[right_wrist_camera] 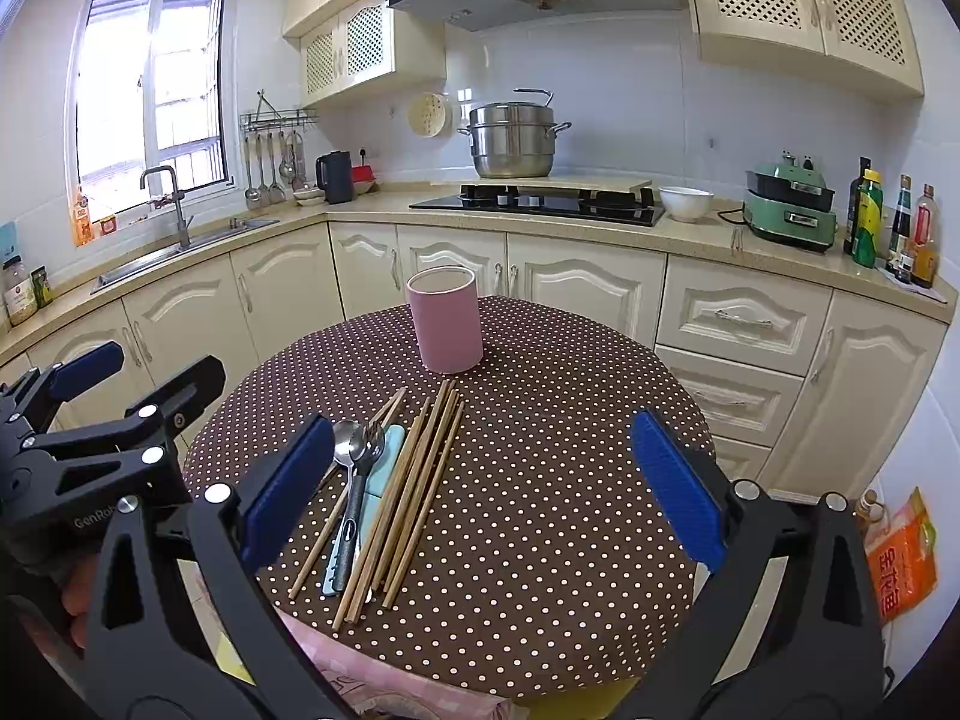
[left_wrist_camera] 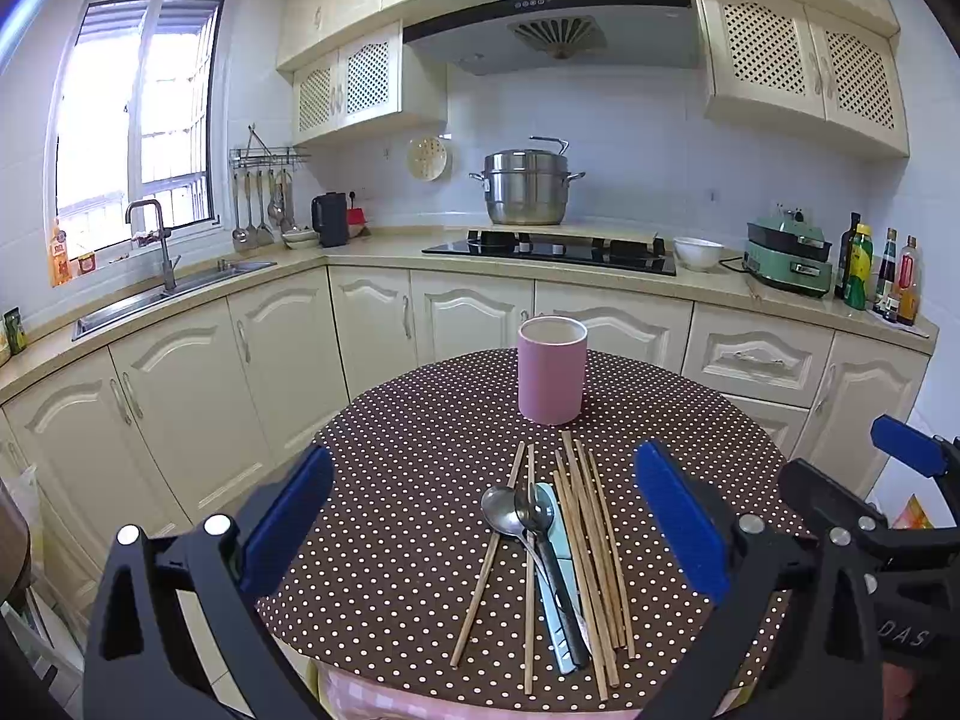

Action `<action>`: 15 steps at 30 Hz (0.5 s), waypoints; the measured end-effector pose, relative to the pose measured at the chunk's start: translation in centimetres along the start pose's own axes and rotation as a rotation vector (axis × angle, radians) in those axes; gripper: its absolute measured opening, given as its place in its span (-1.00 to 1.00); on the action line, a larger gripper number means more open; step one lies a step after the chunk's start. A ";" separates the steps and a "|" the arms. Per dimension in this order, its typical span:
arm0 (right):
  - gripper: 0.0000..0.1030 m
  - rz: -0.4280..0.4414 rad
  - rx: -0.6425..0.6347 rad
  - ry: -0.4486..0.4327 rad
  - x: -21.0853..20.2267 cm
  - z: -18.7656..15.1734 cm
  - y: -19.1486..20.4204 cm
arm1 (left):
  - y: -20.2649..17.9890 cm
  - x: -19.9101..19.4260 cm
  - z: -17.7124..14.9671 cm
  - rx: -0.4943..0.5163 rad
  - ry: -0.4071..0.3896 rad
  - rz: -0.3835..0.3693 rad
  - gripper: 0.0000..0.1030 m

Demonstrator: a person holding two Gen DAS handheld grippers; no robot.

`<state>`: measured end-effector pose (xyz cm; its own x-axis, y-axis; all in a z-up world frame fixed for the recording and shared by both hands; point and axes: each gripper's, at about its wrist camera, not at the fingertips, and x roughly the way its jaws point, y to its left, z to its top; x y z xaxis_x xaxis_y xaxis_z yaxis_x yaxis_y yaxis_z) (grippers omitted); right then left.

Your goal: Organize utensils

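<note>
Both the left gripper (left_wrist_camera: 483,516) and the right gripper (right_wrist_camera: 483,489) have their jaws spread wide and hold nothing, each hovering above the near edge of the dotted table (right_wrist_camera: 570,480). Nothing looks sorted yet: the chopsticks (left_wrist_camera: 591,558), two spoons (left_wrist_camera: 519,513) and a pale blue utensil (left_wrist_camera: 555,570), perhaps a knife or peeler, lie in a loose bundle on the cloth. The pink holder (left_wrist_camera: 551,375) stands upright just beyond them, apparently empty though its inside is barely visible, so the whole job remains.
</note>
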<state>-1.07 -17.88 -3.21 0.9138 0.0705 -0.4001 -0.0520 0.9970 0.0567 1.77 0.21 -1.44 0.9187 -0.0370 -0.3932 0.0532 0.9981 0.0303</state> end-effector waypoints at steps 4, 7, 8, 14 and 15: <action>0.89 -0.010 -0.003 0.009 0.3 0.0 0.0 | 0.0 0.5 0.0 0.001 0.021 -0.002 0.91; 0.88 -0.012 -0.004 0.018 0.6 0.1 0.1 | 0.0 0.9 0.0 0.002 0.026 0.000 0.91; 0.88 -0.012 -0.002 0.024 0.8 0.1 0.1 | 0.1 1.1 -0.1 0.003 0.030 0.001 0.91; 0.88 -0.004 0.009 0.064 2.4 0.1 0.1 | 0.5 2.5 -0.3 0.005 0.060 0.005 0.91; 0.88 -0.004 0.012 0.077 2.8 0.0 0.1 | 0.7 3.0 -0.4 -0.003 0.078 0.003 0.91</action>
<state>1.51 -17.53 -4.30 0.8804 0.0694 -0.4691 -0.0437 0.9969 0.0655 4.41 0.77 -2.95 0.8856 -0.0302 -0.4635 0.0494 0.9983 0.0293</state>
